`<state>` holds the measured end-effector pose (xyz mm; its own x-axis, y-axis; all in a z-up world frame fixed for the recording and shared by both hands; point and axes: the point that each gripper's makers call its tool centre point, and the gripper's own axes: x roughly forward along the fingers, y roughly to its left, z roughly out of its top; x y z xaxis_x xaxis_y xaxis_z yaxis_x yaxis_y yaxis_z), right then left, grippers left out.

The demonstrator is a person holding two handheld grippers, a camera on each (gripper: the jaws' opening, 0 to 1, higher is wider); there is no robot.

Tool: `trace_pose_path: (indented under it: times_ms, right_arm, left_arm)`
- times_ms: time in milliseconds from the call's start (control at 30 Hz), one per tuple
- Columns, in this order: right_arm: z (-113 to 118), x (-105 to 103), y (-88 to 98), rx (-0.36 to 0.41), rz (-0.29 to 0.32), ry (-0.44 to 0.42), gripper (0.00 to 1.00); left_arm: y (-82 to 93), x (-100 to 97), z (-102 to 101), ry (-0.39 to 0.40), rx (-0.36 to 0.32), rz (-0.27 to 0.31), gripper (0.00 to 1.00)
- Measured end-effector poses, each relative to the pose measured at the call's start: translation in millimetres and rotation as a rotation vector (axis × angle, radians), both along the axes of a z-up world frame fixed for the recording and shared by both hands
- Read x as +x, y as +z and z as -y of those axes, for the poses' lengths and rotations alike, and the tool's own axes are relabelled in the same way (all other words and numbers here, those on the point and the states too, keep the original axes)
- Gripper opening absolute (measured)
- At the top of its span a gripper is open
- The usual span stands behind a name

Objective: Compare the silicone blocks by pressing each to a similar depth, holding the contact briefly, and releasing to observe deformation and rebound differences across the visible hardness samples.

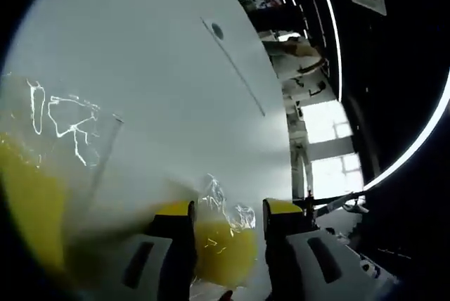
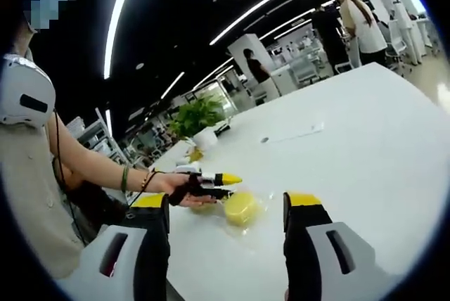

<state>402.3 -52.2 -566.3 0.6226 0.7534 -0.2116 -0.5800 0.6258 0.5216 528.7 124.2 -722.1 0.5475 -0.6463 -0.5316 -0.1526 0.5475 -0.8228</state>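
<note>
A yellow silicone block (image 1: 223,248) in crinkled clear wrap fills the gap between the yellow-tipped jaws of my left gripper (image 1: 228,211), which press on it from both sides. A second yellow block (image 1: 31,202), blurred and very near, lies at the left under a clear film. In the right gripper view the wrapped yellow block (image 2: 241,208) rests on the white table (image 2: 351,146), with the left gripper (image 2: 223,185) held in a person's hand (image 2: 176,187) at its left edge. My right gripper (image 2: 226,206) hangs open above the table, short of the block, with nothing between its jaws.
The person holding the left gripper stands at the left (image 2: 35,174). A potted plant (image 2: 199,119) sits at the table's far end. A round port (image 1: 217,31) and a thin seam mark the tabletop. Other people (image 2: 360,20) stand beyond the table's far edge.
</note>
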Motion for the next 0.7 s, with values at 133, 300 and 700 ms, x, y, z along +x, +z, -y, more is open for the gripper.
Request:
trace_pose_path:
  times_ms: [133,300,700]
  right_arm:
    - [1.7,-1.4,-2.9,0.004,-0.006,-0.002,0.6]
    - [3.2,-4.1,-6.7,-0.008,-0.014,-0.005,0.57]
    - [0.5,-4.9,-3.7,-0.003,-0.012,0.0,0.55]
  left_arm:
    - [-10.8,1.2,1.9,-0.047,0.055,-0.016,0.2]
    - [-16.5,6.6,5.4,-0.018,0.027,-0.043,0.11]
    - [-8.8,2.4,9.8,-0.182,0.158,0.063,0.0]
